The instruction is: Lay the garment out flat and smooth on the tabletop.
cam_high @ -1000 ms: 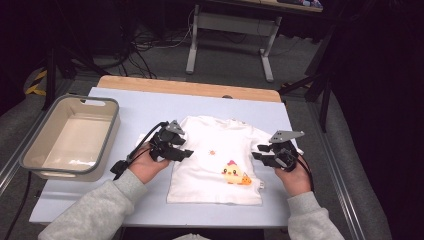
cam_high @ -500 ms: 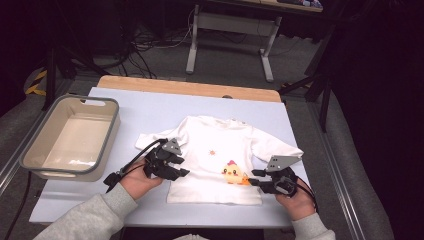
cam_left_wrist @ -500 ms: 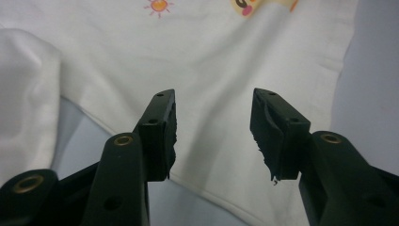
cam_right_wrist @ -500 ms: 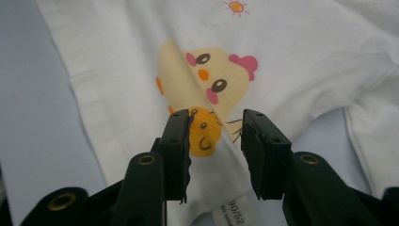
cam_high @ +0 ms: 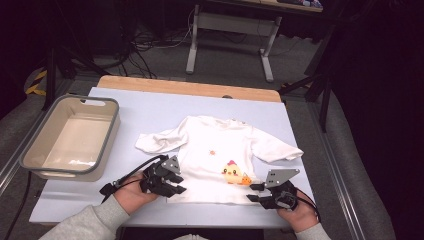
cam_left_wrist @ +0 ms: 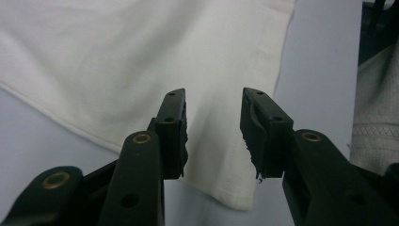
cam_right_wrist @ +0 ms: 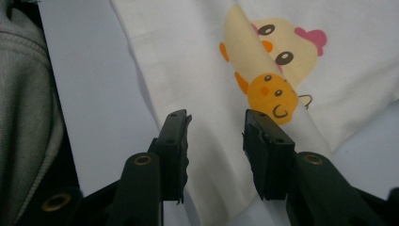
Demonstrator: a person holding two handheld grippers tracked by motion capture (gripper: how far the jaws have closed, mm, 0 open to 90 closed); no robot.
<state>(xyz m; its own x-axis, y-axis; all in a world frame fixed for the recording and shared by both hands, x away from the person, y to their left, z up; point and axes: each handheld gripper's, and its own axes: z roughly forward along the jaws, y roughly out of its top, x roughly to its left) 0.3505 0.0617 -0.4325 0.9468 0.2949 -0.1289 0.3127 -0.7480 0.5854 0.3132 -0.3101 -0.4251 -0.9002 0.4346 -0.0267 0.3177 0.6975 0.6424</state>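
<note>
One white shirt (cam_high: pixel 215 155) lies flat on the bench (cam_high: pixel 150 107), right of one grey tub (cam_high: pixel 70 137). Two hand-held grippers sit at its bottom hem: left hand-held gripper (cam_high: pixel 176 182), jaws just narrowing, and right hand-held gripper (cam_high: pixel 253 192), both apart, clamping nothing.

shirt (cam_high: pixel 215 150) flat mid-table | bin (cam_high: pixel 30 155) left of it | tongs at its near hem

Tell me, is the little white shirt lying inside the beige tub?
No, the shirt lies spread flat on the table, apart from the tub at its left.
</note>
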